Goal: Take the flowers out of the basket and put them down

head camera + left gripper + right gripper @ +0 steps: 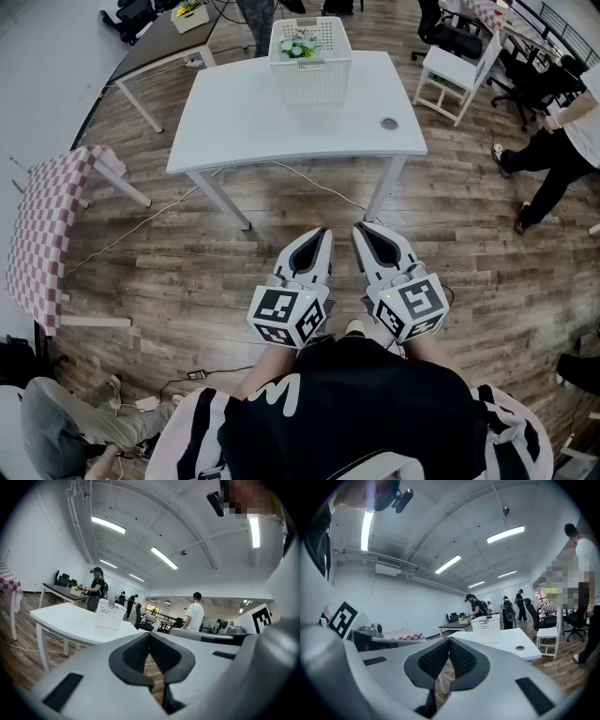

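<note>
A white perforated basket (310, 64) stands at the far edge of a white table (281, 122), with a small bunch of white and green flowers (297, 47) inside it. The basket (110, 614) also shows in the left gripper view and the basket (488, 628) in the right gripper view; the flowers are hidden in both. My left gripper (323, 234) and right gripper (359, 231) hang side by side over the wooden floor, well short of the table. Both have their jaws closed together with nothing between them.
A checkered-cloth table (52, 234) stands at the left, a white chair (455, 70) to the right of the table, and a dark desk (164, 42) behind. A cable (309, 183) runs under the table. People stand at the right (553, 150) and sit at the lower left (66, 417).
</note>
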{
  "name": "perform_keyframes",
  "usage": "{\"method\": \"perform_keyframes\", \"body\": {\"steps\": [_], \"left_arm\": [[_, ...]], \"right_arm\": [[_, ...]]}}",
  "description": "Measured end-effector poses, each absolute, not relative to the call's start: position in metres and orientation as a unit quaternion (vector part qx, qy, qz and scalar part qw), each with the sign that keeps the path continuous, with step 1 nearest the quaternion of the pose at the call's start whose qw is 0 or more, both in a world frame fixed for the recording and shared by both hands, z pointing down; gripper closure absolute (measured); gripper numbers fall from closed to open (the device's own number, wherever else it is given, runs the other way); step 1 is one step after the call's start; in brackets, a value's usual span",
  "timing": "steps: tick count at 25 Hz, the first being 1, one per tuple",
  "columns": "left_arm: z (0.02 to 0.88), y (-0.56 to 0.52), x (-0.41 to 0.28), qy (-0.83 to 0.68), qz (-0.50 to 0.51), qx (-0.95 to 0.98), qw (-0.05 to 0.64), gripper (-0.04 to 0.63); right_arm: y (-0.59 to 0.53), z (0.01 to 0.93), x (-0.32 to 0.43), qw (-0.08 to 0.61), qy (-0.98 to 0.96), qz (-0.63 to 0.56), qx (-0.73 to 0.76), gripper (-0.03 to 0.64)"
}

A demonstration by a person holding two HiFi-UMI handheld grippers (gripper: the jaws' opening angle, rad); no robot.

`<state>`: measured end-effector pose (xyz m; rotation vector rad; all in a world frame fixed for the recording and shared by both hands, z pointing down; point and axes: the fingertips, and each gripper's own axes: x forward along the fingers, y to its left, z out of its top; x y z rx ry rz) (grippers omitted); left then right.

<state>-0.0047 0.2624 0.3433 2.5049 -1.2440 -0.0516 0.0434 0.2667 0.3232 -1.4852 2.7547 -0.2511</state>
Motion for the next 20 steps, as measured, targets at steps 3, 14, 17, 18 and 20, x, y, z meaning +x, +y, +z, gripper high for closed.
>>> {"method": "perform_keyframes", "body": {"steps": [3, 14, 17, 18, 20], "left_arm": [[0.344, 0.264, -0.011, -0.439, -0.018, 0.882, 0.171, 0.589], [0.34, 0.26, -0.009, -0.444, -0.008, 0.883, 0.154, 0.589], [0.34, 0.256, -0.008, -0.444, -0.008, 0.883, 0.156, 0.589], [0.341, 0.256, -0.008, -0.444, -0.007, 0.882, 0.157, 0.589], [0.344, 0.255, -0.007, -0.445, -0.006, 0.881, 0.158, 0.589]], "right_arm": [[0.269, 0.325, 0.037, 0.002, 0.879, -0.085, -0.469, 0.6], [0.262, 0.325, 0.033, -0.01, 0.884, -0.081, -0.461, 0.6], [0.259, 0.324, 0.032, -0.008, 0.885, -0.085, -0.457, 0.6], [0.259, 0.326, 0.032, -0.008, 0.887, -0.089, -0.454, 0.6], [0.258, 0.331, 0.03, -0.01, 0.889, -0.097, -0.448, 0.598]]}}
